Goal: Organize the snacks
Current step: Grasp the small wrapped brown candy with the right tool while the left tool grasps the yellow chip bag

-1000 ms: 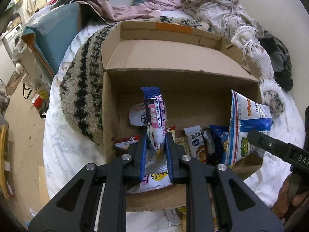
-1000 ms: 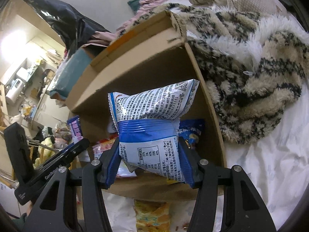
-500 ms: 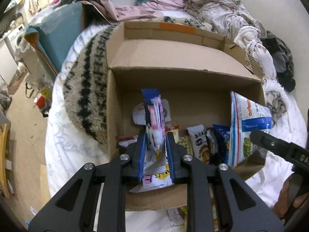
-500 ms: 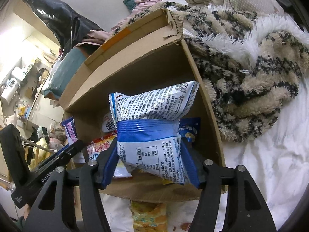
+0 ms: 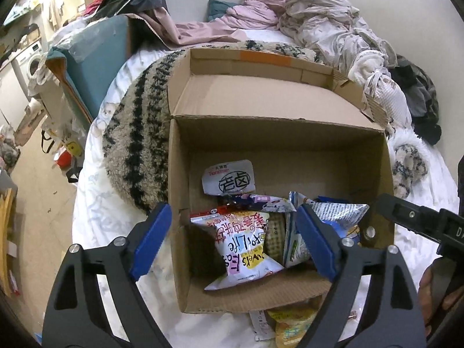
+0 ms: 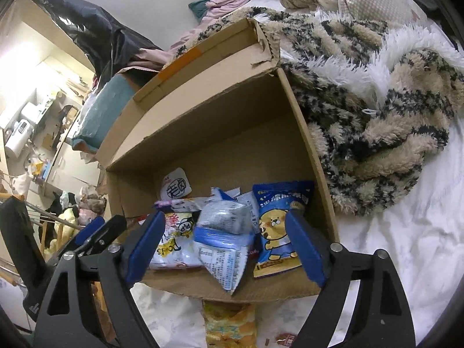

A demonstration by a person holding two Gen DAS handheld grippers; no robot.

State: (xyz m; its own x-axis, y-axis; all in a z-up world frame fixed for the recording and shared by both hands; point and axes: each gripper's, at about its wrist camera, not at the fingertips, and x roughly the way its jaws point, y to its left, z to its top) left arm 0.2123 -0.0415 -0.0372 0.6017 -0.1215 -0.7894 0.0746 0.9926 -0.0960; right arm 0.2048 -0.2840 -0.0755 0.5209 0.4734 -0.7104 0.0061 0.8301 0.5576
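While both grippers are hanging over the box [image 5: 179, 174]:
Left gripper [image 5: 235, 240]: jaws spreading, gripping nothing.
Right gripper [image 6: 224, 243]: jaws spreading, gripping nothing.
White packet [image 5: 243, 246]: lying inside the box.
Blue bag [image 6: 223, 232]: lying beside it.

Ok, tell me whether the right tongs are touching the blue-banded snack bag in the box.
Apart. The right wrist view shows the right tongs opening, both blue pads clear of the blue-banded snack bag, which lies loose in the cardboard box.
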